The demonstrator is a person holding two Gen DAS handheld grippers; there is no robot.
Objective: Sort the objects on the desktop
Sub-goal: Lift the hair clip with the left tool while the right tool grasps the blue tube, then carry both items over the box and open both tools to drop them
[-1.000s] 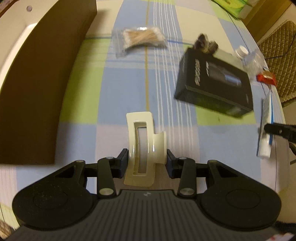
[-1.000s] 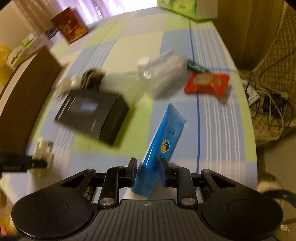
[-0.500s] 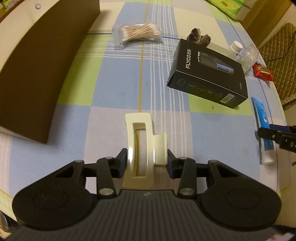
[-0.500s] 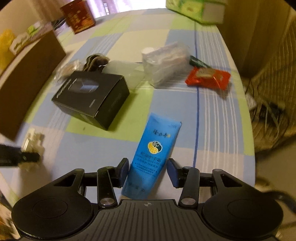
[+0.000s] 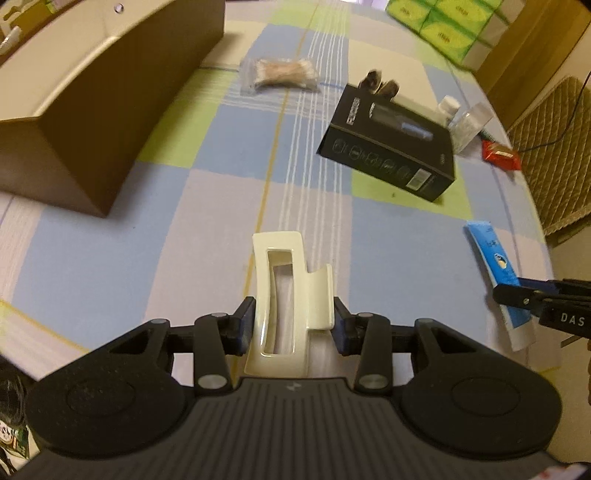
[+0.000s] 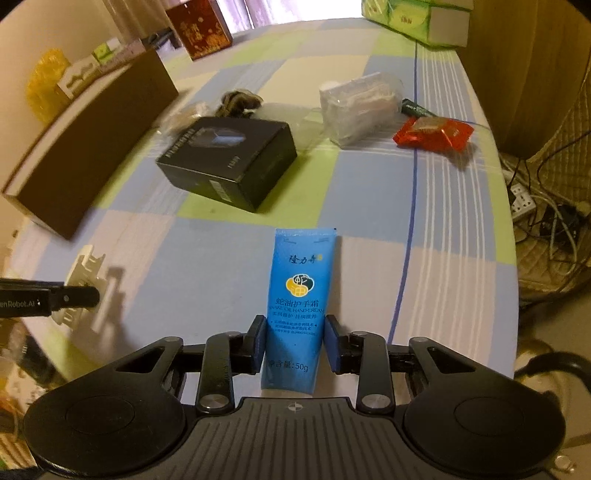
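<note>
My left gripper (image 5: 293,326) is shut on a cream hair claw clip (image 5: 280,280), which juts forward over the checked tablecloth. In the right wrist view the clip (image 6: 86,273) hangs a little above the cloth and casts a shadow beside it. A blue hand cream tube (image 6: 301,295) lies lengthwise between the fingers of my right gripper (image 6: 294,345), whose pads press its two sides. From the left wrist view the tube (image 5: 493,258) rests flat near the table's right edge.
A long brown box (image 5: 92,122) stands along the left. A black carton (image 5: 388,155) sits mid-table, with a bag of cotton swabs (image 5: 280,72), a dark hair clip (image 5: 380,83), a clear plastic pack (image 5: 465,122) and a red packet (image 5: 500,155) around it. Green tissue boxes (image 5: 443,26) stand at the far end.
The right jaws held the tilted tube, opened half a second ago with it flat on the cloth, and have closed on it again. The left gripper drew back, still holding the clip.
</note>
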